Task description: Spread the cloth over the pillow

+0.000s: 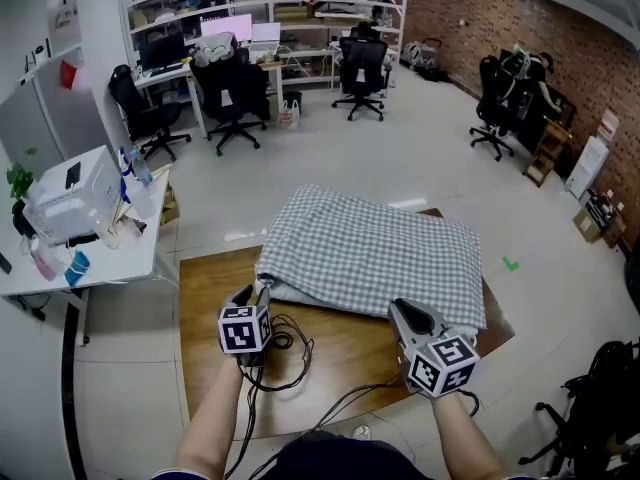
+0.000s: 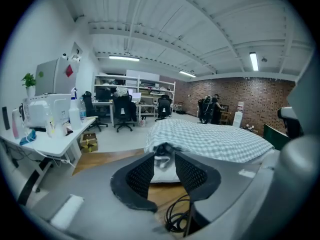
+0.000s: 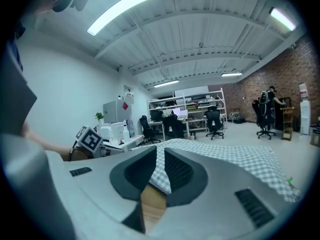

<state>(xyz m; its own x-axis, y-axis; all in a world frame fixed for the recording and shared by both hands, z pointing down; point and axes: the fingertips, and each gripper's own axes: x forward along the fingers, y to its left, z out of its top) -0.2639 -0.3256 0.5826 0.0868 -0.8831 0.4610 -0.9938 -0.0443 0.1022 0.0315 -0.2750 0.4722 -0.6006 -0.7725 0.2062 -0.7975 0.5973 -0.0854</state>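
A grey-and-white checked cloth (image 1: pixel 375 253) lies draped over a white pillow (image 2: pixel 162 168) on the wooden table (image 1: pixel 330 368). My left gripper (image 1: pixel 255 293) is at the pillow's near left corner. In the left gripper view its jaws (image 2: pixel 164 159) stand apart, with the bunched cloth corner and pillow edge just beyond the tips, so it is open. My right gripper (image 1: pixel 405 313) is at the near right edge. The right gripper view shows it (image 3: pixel 160 166) shut on the hem of the cloth (image 3: pixel 230 156), which runs between the pads.
Black cables (image 1: pixel 285 353) trail over the table's near side between my arms. A white desk (image 1: pixel 110 253) with a printer and bottles stands to the left. Office chairs (image 1: pixel 230 98) and shelves are at the back, with more chairs along the brick wall.
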